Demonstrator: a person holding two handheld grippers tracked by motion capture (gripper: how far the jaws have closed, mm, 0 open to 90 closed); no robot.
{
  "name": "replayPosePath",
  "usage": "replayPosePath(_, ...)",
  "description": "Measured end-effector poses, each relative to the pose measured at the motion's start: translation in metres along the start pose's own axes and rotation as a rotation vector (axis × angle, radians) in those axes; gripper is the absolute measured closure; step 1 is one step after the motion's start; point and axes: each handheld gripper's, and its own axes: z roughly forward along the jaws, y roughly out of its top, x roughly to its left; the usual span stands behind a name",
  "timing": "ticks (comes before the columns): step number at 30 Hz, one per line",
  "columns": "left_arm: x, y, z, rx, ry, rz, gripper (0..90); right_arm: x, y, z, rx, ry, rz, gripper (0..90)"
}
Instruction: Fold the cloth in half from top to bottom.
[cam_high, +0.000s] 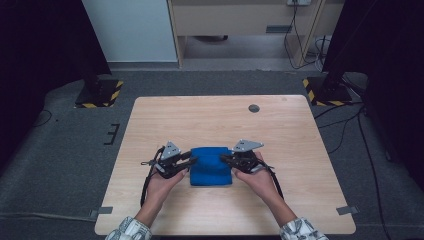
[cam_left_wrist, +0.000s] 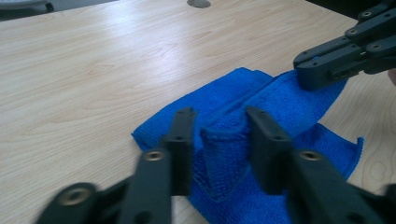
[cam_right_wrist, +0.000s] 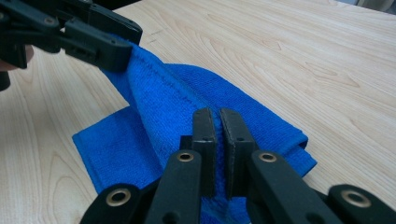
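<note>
Blue cloth (cam_high: 211, 166): folded, lying on the near middle of the table (cam_high: 210, 120), between the two claws. Soft pile, stitched hem showing along its edges. In the left gripper view the cloth (cam_left_wrist: 261, 121) spreads in loose layers, with one fold standing up as a small ridge.

Left claw (cam_high: 190, 161): at the cloth's left edge, held in the left hand (cam_high: 162, 185). In its own view the left claw (cam_left_wrist: 219, 126) stands narrowly parted; the raised ridge of cloth sits between the jaws, with gaps at both sides, so the pads do not press it. In the right gripper view this claw (cam_right_wrist: 116, 49) reaches in from the far left, over the cloth's lifted edge.

Right claw (cam_high: 226, 159): at the cloth's right edge, held in the right hand (cam_high: 260, 180). In its own view the right claw (cam_right_wrist: 217, 123) is closed tight, a thin seam left between the jaws, pinching the cloth (cam_right_wrist: 187, 107) at its near fold. In the left gripper view it (cam_left_wrist: 303, 70) bites the far corner.

Pale wood table: grain visible, a round grey cap (cam_high: 254, 108) near the far edge.
</note>
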Motion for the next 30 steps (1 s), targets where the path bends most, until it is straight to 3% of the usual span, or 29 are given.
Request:
replayPosePath(6, 0.001, 0.000, -0.006, -0.045, -0.019, -0.041, 36.6, -0.001, -0.002, -0.001, 0.003, 0.004, 0.008, 86.0)
replayPosePath(14, 0.007, 0.001, -0.008, -0.062, -0.012, -0.091, 22.7, 0.001, -0.003, 0.001, 0.013, 0.010, 0.013, 86.0)
replayPosePath(24, 0.021, -0.004, -0.012, -0.061, 0.034, -0.123, 19.6, 0.010, -0.001, -0.002, 0.007, 0.030, 0.003, 86.0)
replayPosePath(30, 0.024, -0.010, -0.009, -0.036, 0.058, -0.116, 19.0, 0.013, -0.009, -0.005, 0.027, 0.044, -0.001, 84.9)
